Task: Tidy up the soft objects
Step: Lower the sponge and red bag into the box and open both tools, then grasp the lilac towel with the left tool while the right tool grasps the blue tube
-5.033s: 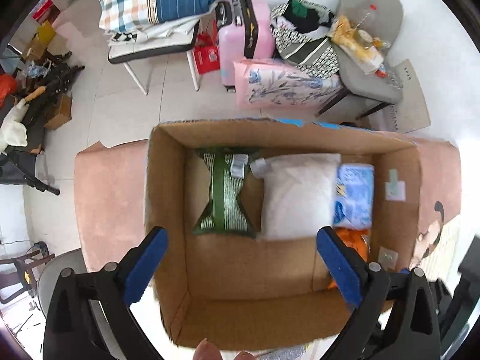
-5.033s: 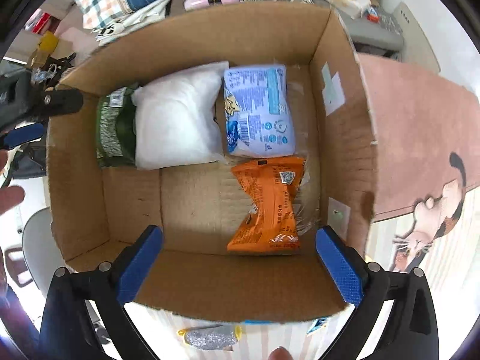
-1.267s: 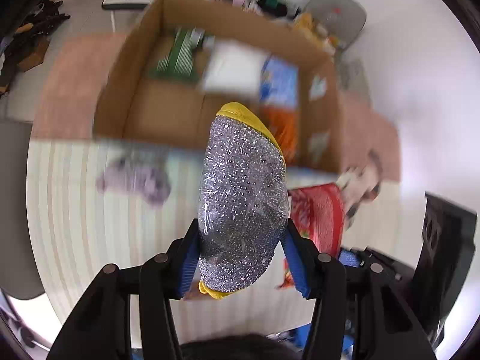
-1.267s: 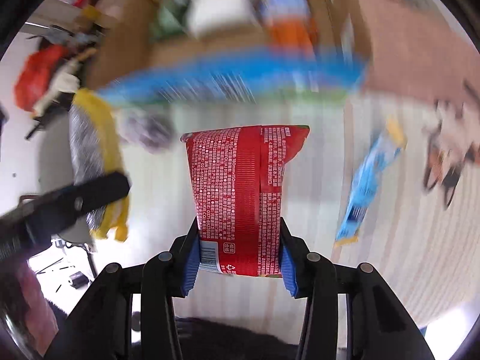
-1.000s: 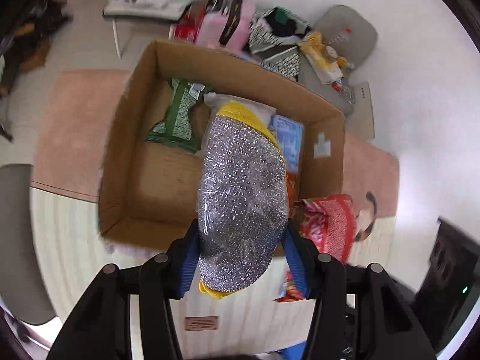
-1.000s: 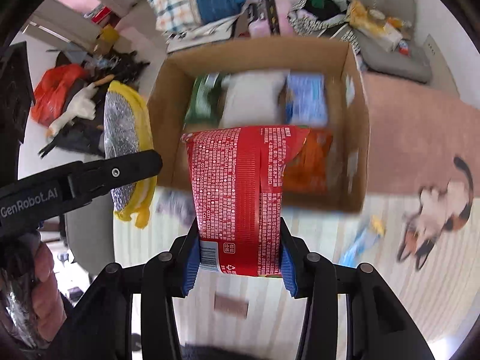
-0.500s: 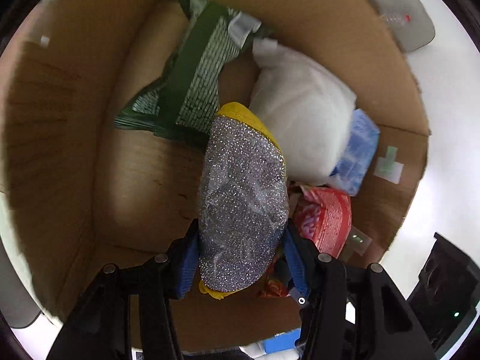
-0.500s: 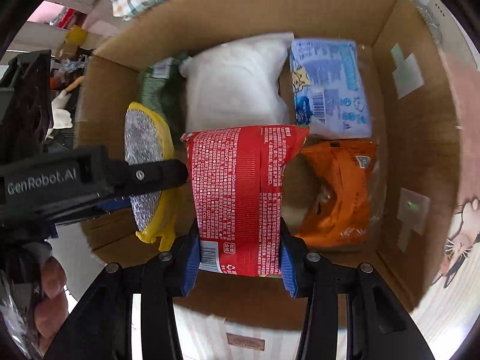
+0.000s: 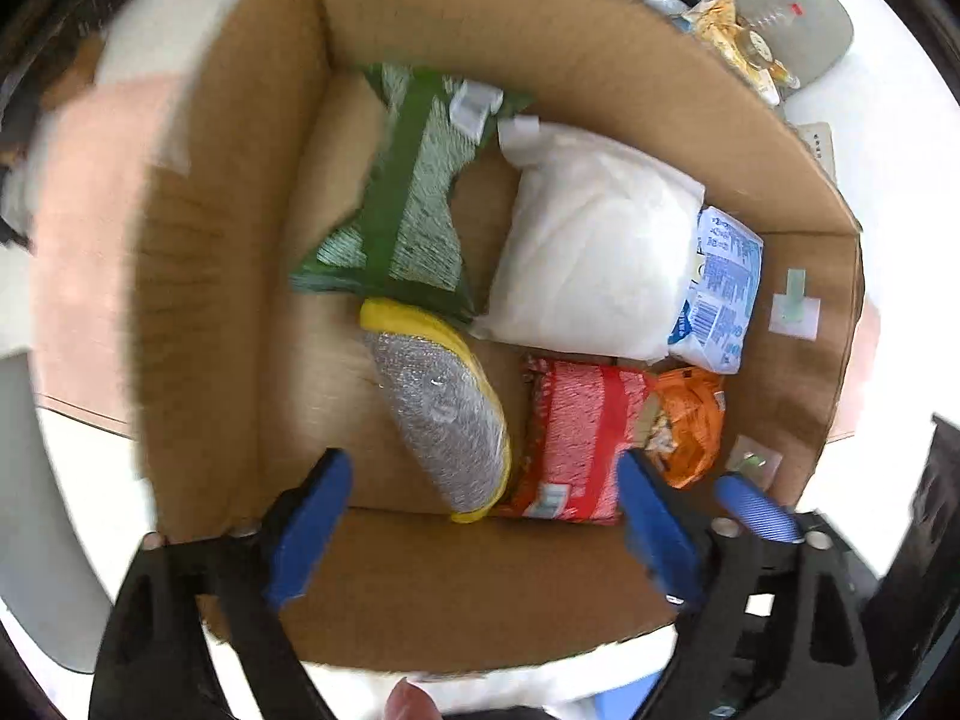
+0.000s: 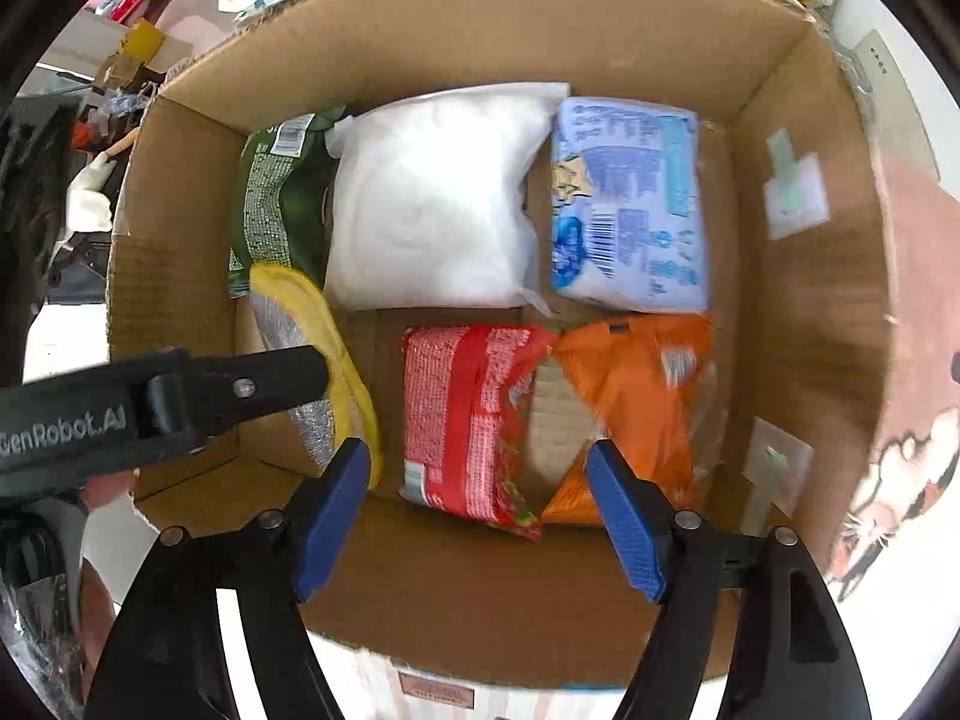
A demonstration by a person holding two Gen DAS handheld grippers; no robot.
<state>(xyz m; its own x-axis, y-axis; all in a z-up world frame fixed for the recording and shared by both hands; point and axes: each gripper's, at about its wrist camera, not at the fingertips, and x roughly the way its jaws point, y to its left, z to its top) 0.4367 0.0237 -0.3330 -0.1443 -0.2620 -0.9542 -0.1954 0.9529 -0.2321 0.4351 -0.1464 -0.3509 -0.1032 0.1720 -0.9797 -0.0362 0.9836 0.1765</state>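
A cardboard box [image 9: 198, 300] [image 10: 798, 360] holds several soft packs. The silver and yellow pack [image 9: 444, 414] [image 10: 336, 360] lies on the box floor beside the red pack [image 9: 570, 438] [image 10: 462, 420]. An orange pack [image 9: 690, 420] [image 10: 636, 396], a blue pack [image 9: 720, 288] [image 10: 630, 198], a white pillow pack [image 9: 594, 252] [image 10: 432, 198] and a green pack [image 9: 408, 198] [image 10: 270, 198] lie around them. My left gripper [image 9: 480, 534] is open and empty above the silver pack. My right gripper [image 10: 474, 510] is open and empty above the red pack.
The box stands on a pink rug [image 9: 78, 228] [image 10: 918, 276]. A grey chair with clutter [image 9: 780, 18] is behind the box. A cat-print mat [image 10: 894, 480] lies at the right. The left gripper's arm [image 10: 150, 408] crosses the right wrist view.
Both grippers have opened. The silver and yellow pack and the red pack now lie on the box floor, and both grippers have drawn back a little.
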